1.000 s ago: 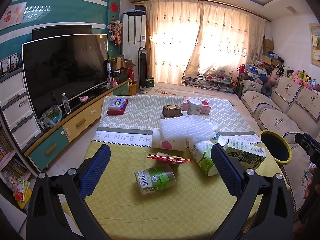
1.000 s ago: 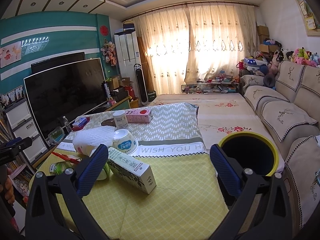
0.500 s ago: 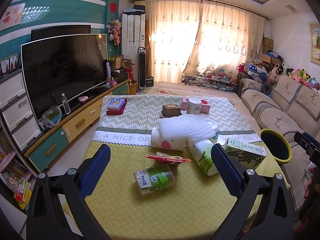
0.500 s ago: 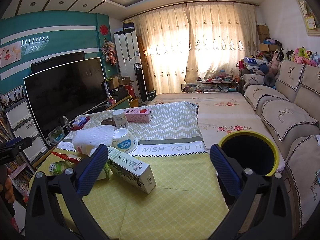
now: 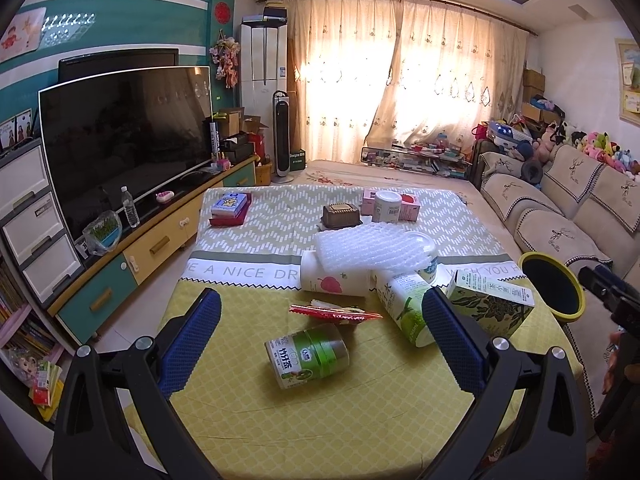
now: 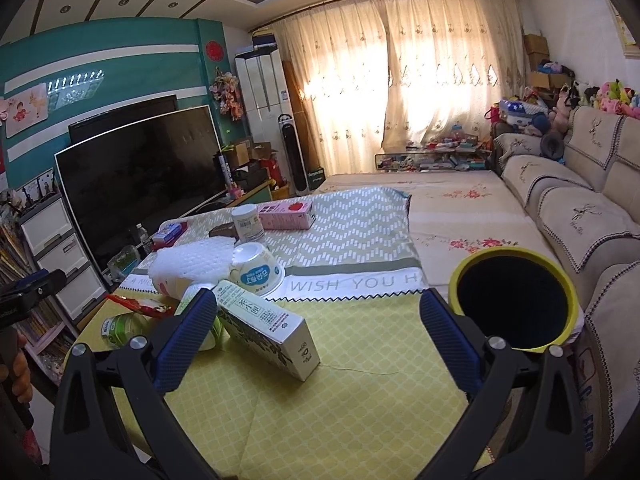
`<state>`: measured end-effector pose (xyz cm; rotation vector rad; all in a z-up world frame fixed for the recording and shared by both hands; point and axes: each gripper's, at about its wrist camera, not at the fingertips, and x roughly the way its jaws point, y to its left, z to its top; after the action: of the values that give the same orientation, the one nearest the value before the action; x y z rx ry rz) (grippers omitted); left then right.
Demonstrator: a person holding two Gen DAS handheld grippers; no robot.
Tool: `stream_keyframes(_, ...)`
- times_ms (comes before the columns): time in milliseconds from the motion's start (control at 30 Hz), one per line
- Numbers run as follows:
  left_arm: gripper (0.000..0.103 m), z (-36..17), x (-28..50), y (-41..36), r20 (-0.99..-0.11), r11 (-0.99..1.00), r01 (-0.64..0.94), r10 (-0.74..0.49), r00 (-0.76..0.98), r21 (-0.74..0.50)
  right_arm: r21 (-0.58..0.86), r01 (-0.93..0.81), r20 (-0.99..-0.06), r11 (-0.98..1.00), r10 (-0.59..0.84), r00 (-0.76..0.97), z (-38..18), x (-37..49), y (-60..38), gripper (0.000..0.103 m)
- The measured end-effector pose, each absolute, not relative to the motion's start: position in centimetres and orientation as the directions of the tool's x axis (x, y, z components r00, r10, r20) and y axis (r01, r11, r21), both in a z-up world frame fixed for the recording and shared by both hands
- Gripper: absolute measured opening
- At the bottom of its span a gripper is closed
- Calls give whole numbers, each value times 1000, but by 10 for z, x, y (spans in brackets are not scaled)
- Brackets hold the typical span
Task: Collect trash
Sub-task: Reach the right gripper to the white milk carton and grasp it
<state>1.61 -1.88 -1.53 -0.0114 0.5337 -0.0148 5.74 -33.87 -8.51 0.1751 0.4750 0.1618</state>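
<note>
Left wrist view
Left gripper (image 5: 320,336): jaws spread wide, grasping nothing, above the table's near edge.
Green jar (image 5: 307,354): on its side on the yellow cloth (image 5: 320,420), between the fingers.
Red wrapper (image 5: 334,313): just behind the jar.
Bubble wrap (image 5: 370,249): atop the paper cup (image 5: 334,278), mid-table.
Bin (image 5: 554,286): off the table's right edge.

Right wrist view
Right gripper (image 6: 318,338): released, empty.
Carton (image 6: 266,328): lying beside the left finger.
Bin (image 6: 514,298): at the table's right edge, behind the right finger.
Bowl (image 6: 258,270): tipped, behind the carton.

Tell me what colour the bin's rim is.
Yellow, around a dark interior; the bin shows best in the right wrist view, beside the table's edge.
</note>
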Motion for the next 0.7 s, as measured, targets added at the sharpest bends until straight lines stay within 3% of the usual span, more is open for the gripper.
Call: stream_keyframes(700,99,-42,47,-23,-568,1000,29,-29,823,-9,145,-342,-597,928,358,718,-146,135,-298,97)
